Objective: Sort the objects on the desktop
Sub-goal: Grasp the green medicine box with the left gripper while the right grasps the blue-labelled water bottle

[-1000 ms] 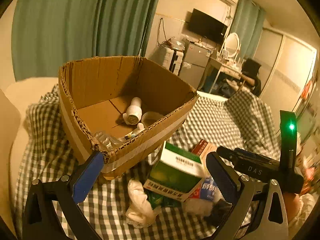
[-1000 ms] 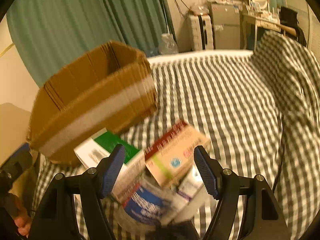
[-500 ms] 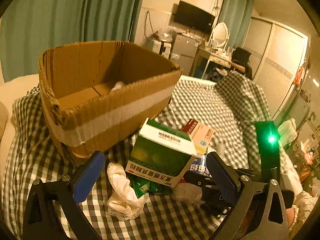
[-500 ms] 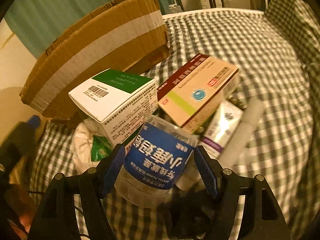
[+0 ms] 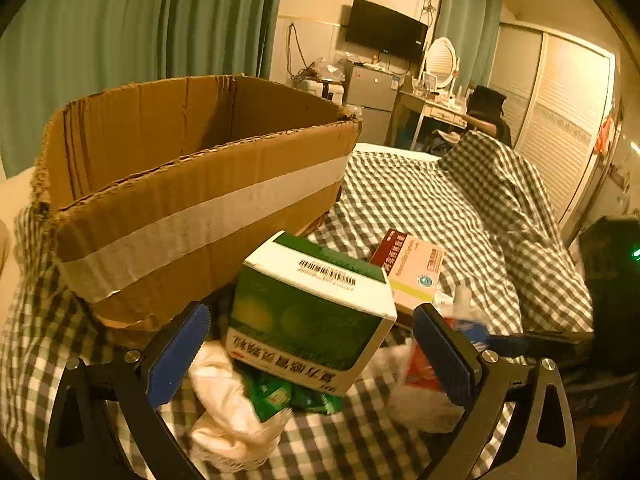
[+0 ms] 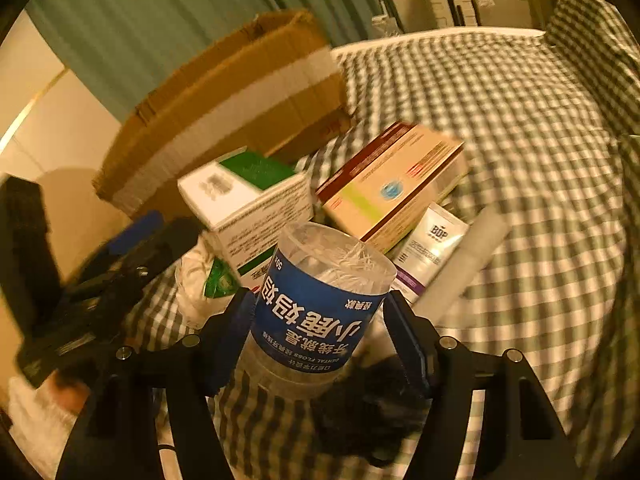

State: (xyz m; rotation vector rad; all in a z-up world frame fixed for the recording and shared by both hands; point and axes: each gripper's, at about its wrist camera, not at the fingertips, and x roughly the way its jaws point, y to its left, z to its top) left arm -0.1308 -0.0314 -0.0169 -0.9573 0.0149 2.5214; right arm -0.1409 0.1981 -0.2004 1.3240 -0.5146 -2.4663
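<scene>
Checked bedding (image 6: 520,128) covers the bed under everything, with green curtains (image 5: 120,40) behind. On it, the right tongs (image 6: 320,320) hold a clear floss-pick jar (image 6: 316,312) with a blue label, both blue pads pressed against its sides. Just beyond the jar lie a white tube (image 6: 430,248), a pink-and-maroon box (image 6: 392,188) and a green-and-white medicine box (image 6: 248,200). The left tongs (image 5: 312,344) stand wide apart around that medicine box (image 5: 312,312) without touching it, above a crumpled white tissue (image 5: 224,412) and green sachets (image 5: 276,396). Farther back stands the open cardboard box (image 5: 192,200).
</scene>
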